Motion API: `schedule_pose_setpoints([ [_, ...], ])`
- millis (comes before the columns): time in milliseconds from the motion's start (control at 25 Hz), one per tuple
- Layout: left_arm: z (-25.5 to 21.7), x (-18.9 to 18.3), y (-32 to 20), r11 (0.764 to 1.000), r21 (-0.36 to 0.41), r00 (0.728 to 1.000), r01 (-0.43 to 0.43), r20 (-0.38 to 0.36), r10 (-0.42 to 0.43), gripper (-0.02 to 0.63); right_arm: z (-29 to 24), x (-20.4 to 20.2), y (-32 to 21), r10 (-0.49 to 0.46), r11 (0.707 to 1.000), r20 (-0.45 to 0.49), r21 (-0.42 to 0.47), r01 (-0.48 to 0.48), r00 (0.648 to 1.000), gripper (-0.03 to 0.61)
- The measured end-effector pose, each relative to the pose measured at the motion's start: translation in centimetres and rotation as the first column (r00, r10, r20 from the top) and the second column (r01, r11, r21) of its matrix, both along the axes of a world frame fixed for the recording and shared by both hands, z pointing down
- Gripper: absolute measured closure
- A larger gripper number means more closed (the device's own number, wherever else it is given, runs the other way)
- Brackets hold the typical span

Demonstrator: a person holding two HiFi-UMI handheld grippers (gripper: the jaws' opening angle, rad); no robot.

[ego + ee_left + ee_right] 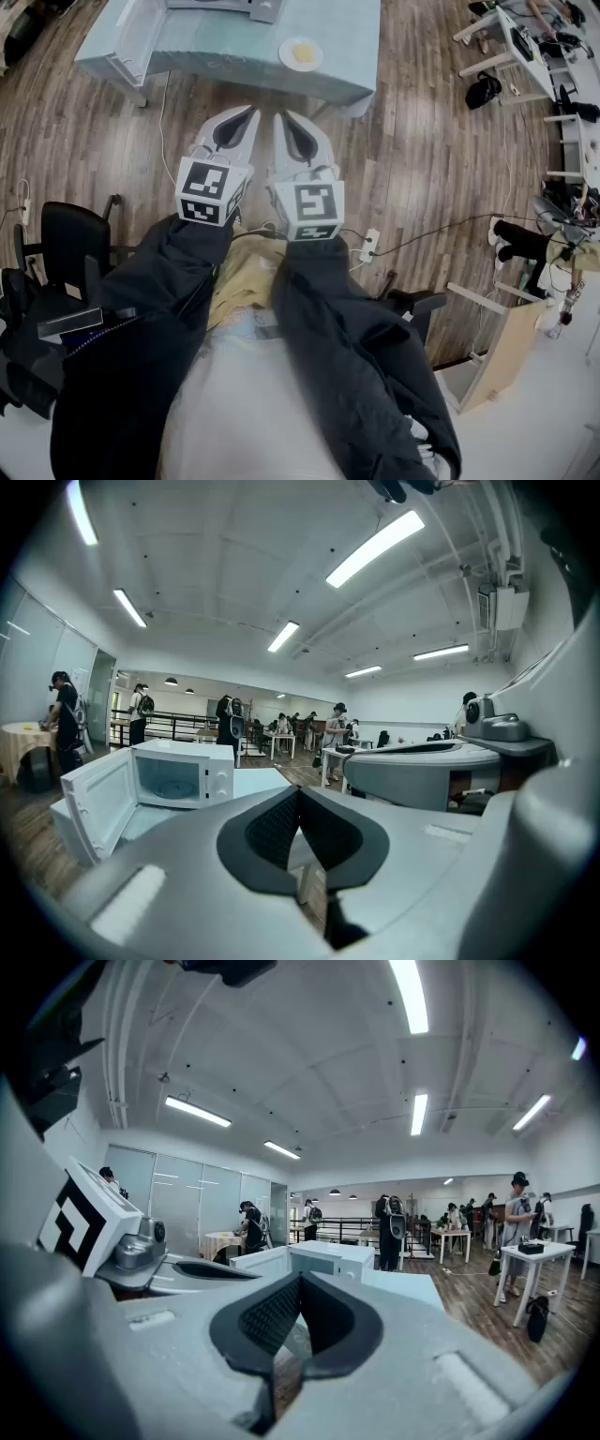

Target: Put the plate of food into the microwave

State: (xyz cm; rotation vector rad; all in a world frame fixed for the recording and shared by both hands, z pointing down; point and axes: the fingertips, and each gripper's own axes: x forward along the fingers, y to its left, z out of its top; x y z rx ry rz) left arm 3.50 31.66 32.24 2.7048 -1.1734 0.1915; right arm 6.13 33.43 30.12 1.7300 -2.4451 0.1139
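A white plate of yellow food [301,53] sits on the light blue table [216,52], near its front edge. The white microwave [173,775] stands on that table with its door [96,803] swung open to the left and its cavity empty; it also shows past the jaws in the right gripper view [323,1258]. My left gripper [250,112] and right gripper [282,118] hang side by side over the wooden floor, short of the table. Both are shut with nothing between their jaws [300,791] [300,1279]. The plate is hidden in both gripper views.
Black chairs [66,244] stand at my left, another [412,305] at my right. A power strip [367,246] and cables lie on the floor ahead. Desks with gear [525,47] line the right side. Several people [333,728] stand at tables far across the room.
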Motion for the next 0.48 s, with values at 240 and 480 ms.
schedule_pose_setpoints([
  [240, 0.0, -0.7, -1.6, 1.0, 0.005, 1.0, -0.002, 0.001, 0.002, 0.617, 0.5, 0.1, -1.4, 0.027, 1.0, -0.003, -0.016, -0.027, 1.0, 0.584],
  [480, 0.0, 0.0, -2.4, 0.999, 0.012, 0.999, -0.038, 0.002, 0.038, 0.617, 0.7, 0.3, -2.2, 0.038, 0.999, -0.004, -0.015, -0.038, 0.999, 0.584],
])
